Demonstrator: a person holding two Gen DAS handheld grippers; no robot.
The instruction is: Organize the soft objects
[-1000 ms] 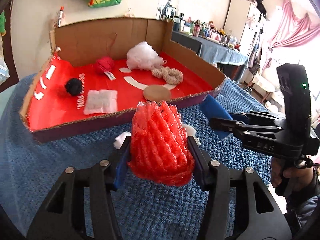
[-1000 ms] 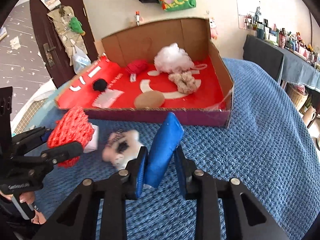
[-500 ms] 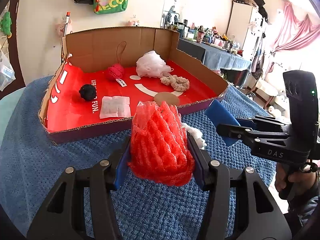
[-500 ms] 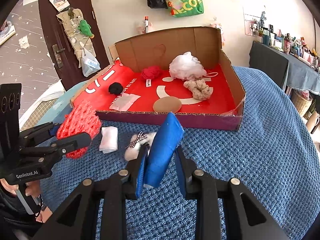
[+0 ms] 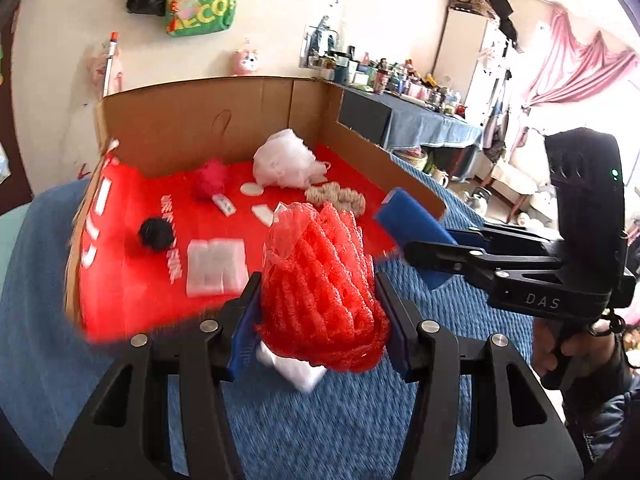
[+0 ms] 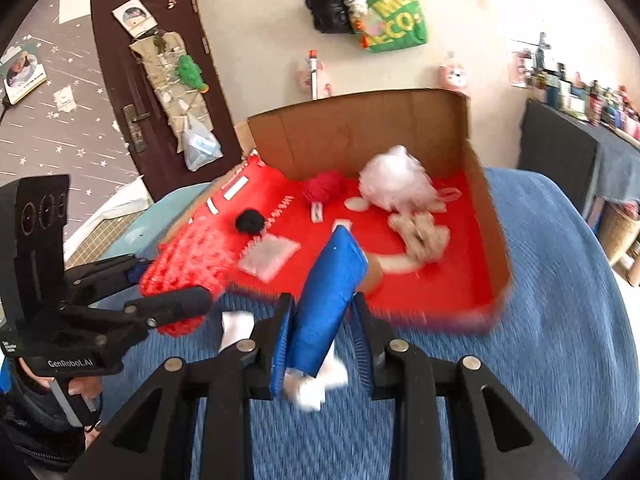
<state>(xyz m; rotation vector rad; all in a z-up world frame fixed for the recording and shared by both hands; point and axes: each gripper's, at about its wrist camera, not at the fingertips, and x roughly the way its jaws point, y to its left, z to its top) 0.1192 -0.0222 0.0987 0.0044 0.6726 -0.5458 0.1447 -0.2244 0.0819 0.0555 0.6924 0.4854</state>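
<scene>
left gripper (image 5: pixel 318 316) clamps red foam net (image 5: pixel 320 280), right gripper (image 6: pixel 320 344) clamps blue pad (image 6: pixel 330 296), both at near edge of cardboard box (image 6: pixel 360 128). white puff (image 5: pixel 286 164), black pompom (image 5: pixel 156 234), beige scrunchie (image 5: pixel 336 196) inside box; white pieces (image 6: pixel 316 384) on blue cloth (image 6: pixel 560 340) below.

The right gripper (image 5: pixel 416 240) body reads "DAS". The left gripper (image 6: pixel 176 300) body reads "GenRobot.AI". Beyond the fingers, high on the wall, a green bag (image 6: pixel 394 16) shows partial lettering "MEG" over "ECO".

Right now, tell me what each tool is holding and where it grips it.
The left tool clamps the red foam net across its lower sides. The right tool pinches the blue pouch at its lower end.
</scene>
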